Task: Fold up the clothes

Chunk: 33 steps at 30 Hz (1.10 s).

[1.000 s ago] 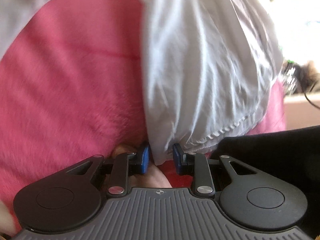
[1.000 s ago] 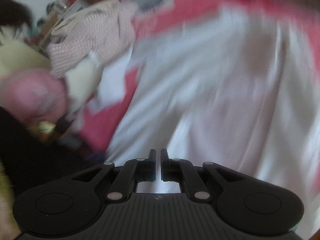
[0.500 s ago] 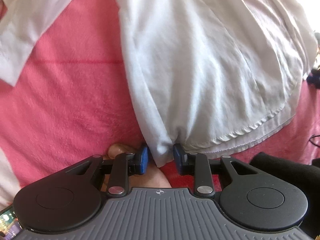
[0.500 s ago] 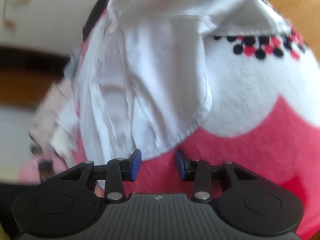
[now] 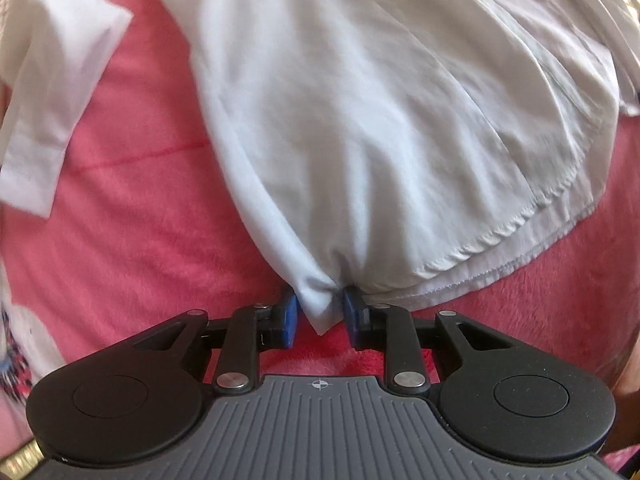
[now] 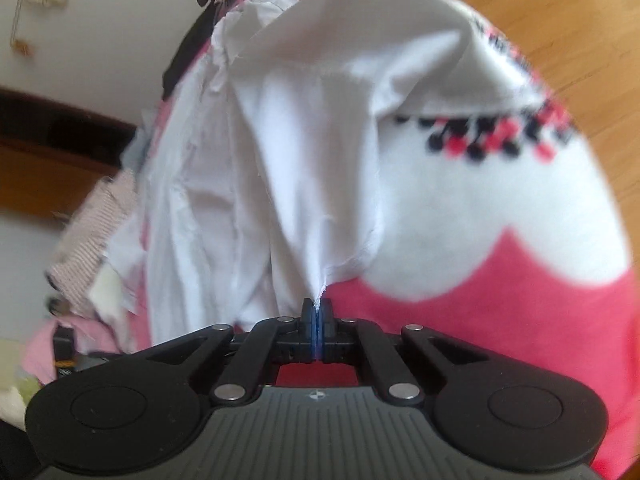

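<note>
A white shirt (image 5: pixel 360 120) lies rumpled on a pink fleece blanket (image 5: pixel 140 220). My left gripper (image 5: pixel 320 312) points down at it, and its blue pads (image 5: pixel 289 314) pinch a bunched bottom corner of the shirt; the jaws are closing on that bunch. A loose sleeve (image 5: pixel 52 92) lies to the left. In the right wrist view the same shirt (image 6: pixel 312 160) rises in a peak from my right gripper (image 6: pixel 317 312), which is shut tight on a thin point of the hem.
The blanket (image 6: pixel 500 320) has a white scalloped band with red and black dots. A striped garment pile (image 6: pixel 96 216) lies at the left edge. Wooden floor (image 6: pixel 560 20) shows beyond the blanket, and a pale wall (image 6: pixel 100 20) at upper left.
My right gripper swung over to the shirt's hem, stood open beside it, and has now shut on it. My left gripper keeps its corner while the sleeve has come into view.
</note>
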### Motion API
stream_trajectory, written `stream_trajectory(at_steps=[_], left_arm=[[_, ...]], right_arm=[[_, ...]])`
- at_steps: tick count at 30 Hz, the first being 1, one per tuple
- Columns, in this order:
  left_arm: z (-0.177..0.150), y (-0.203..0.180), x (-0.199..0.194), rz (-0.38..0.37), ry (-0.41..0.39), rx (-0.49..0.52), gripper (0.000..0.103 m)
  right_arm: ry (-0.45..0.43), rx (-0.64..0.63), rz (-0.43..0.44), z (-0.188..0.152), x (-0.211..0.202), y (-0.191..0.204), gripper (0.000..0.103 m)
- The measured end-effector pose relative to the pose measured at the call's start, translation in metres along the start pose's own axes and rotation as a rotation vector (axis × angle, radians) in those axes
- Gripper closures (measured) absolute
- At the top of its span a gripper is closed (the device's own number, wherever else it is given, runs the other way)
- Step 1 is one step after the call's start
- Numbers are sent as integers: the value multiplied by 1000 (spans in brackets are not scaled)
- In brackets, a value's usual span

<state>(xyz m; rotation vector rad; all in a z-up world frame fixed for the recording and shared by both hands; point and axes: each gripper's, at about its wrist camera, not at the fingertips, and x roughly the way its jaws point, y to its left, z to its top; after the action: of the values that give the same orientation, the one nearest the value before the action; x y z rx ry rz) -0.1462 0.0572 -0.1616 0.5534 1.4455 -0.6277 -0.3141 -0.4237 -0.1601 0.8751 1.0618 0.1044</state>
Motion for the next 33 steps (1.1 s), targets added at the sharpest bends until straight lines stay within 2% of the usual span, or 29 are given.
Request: stream_trajectory(at_steps=[5, 8, 12, 14, 15, 16, 17, 18, 19, 22, 25, 27, 28, 31, 33], left_arm=[[-18, 13, -3, -59, -79, 55, 79], [-27, 20, -4, -82, -115, 82, 79], [-36, 32, -4, -118, -146, 97, 79], [-38, 31, -5, -122, -162, 125, 79], [-38, 28, -5, -124, -171, 138, 79], [-38, 26, -5, -125, -180, 148, 79], [-39, 28, -5, -127, -186, 150, 79], [-39, 32, -5, -129, -192, 150, 79], [-40, 42, -5, -133, -195, 142, 79], [-39, 35, -4, -135, -199, 117, 79], [-40, 27, -1, -132, -207, 102, 78], [-42, 24, -1, -128, -219, 91, 78], [-44, 23, -1, -126, -226, 85, 78], [-48, 24, -1, -123, -241, 73, 78], [-49, 25, -2, -121, -243, 71, 78]], right_arm=[[32, -127, -151, 6, -21, 3, 103], [58, -151, -225, 12, -33, 4, 103], [136, -157, -313, 19, -25, 14, 103], [159, -220, -376, 18, -18, 30, 100], [172, -261, -425, 15, -16, 39, 93], [186, -300, -479, 12, -14, 46, 79], [180, -326, -537, 7, -15, 53, 71], [165, -346, -597, 2, -18, 58, 67], [141, -382, -614, -5, -22, 67, 68], [54, -511, -602, -29, -36, 99, 71], [25, -737, -396, -61, -34, 139, 72], [59, -915, -287, -86, -14, 164, 73], [85, -989, -255, -99, -2, 172, 78], [147, -1181, -224, -129, 32, 182, 93], [145, -1232, -216, -134, 51, 186, 94]])
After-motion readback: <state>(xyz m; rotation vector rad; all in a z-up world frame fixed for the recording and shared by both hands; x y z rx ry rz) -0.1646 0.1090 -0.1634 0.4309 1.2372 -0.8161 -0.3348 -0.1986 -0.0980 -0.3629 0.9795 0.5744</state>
